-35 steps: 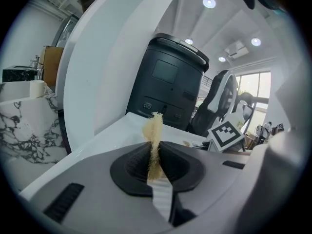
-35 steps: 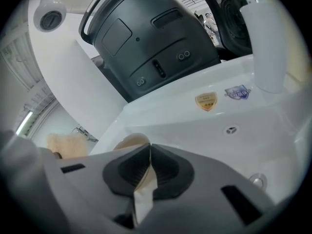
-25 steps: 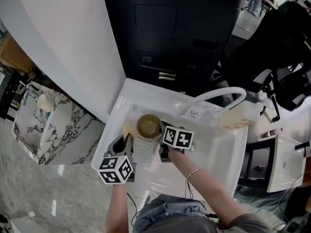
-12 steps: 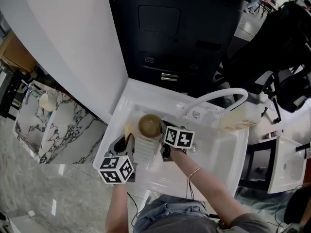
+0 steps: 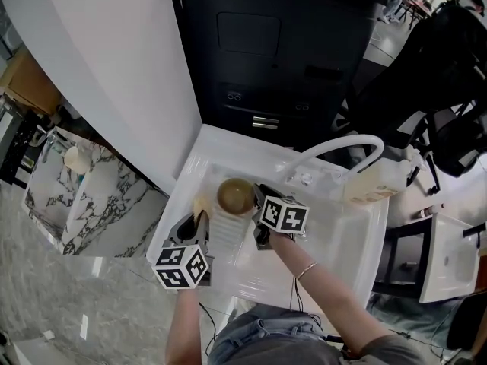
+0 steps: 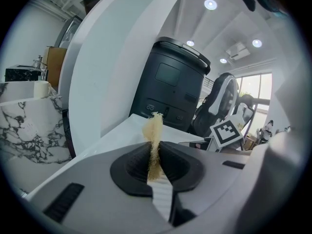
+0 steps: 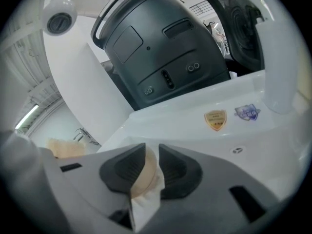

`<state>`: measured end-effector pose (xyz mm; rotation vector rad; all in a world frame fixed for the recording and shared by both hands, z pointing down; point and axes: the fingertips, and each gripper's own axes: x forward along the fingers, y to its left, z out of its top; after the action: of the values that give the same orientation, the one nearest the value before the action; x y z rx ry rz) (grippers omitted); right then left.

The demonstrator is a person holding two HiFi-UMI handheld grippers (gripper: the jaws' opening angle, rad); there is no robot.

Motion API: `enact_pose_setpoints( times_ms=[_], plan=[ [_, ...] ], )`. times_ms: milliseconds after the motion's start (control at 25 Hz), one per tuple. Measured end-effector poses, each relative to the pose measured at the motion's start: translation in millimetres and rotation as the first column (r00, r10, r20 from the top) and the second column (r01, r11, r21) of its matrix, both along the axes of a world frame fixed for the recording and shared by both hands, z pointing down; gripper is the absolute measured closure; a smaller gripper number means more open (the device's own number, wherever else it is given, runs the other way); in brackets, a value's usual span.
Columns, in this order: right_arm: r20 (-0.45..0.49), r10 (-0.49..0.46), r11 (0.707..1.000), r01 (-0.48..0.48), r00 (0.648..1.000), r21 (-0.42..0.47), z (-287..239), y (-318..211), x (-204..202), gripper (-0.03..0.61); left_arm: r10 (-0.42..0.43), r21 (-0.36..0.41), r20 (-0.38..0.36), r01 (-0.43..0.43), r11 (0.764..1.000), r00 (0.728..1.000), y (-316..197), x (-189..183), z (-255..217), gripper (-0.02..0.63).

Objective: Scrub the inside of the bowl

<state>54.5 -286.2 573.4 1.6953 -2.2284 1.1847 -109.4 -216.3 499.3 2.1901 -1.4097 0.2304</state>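
Left tongs (image 6: 155,152): clamped on a scrub pad (image 6: 154,128) — poised beside the bowl.
Right tongs (image 7: 152,162): clamped on the bowl (image 5: 234,195) rim — likely steadying it for scrubbing.
Bowl: held over the sink (image 5: 342,242).

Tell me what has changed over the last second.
Nothing visibly moved apart from a slight shift of the head view. The right gripper stays shut on the rim of the bowl. The left gripper stays shut on the sponge, beside the bowl over the sink. Nothing was taken hold of or let go.
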Motion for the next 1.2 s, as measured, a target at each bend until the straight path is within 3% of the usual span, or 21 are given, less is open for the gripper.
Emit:
enact_pose_setpoints(
  times_ms=[400,720,1040,1200],
  plan=[
    [-0.055,0.012,0.993,-0.005,0.998,0.117,-46,38,15,0.502,0.022,0.044,-0.005,-0.022,0.999,1.0,28,10,-14,0.568],
    [-0.085,0.0,0.978,0.017,0.996,0.209,-82,86,16,0.549,0.038,0.098,0.0,-0.038,0.995,0.999,60,20,-31,0.568],
    [-0.048,-0.042,0.946,0.055,0.998,0.32,-122,139,13,0.565,0.028,0.146,-0.03,-0.023,0.989,0.999,100,19,-46,0.568],
    [-0.084,-0.067,0.935,0.091,0.994,0.342,-132,164,9,0.566,0.021,0.164,-0.04,-0.014,0.986,0.999,118,17,-52,0.568]
  ],
)
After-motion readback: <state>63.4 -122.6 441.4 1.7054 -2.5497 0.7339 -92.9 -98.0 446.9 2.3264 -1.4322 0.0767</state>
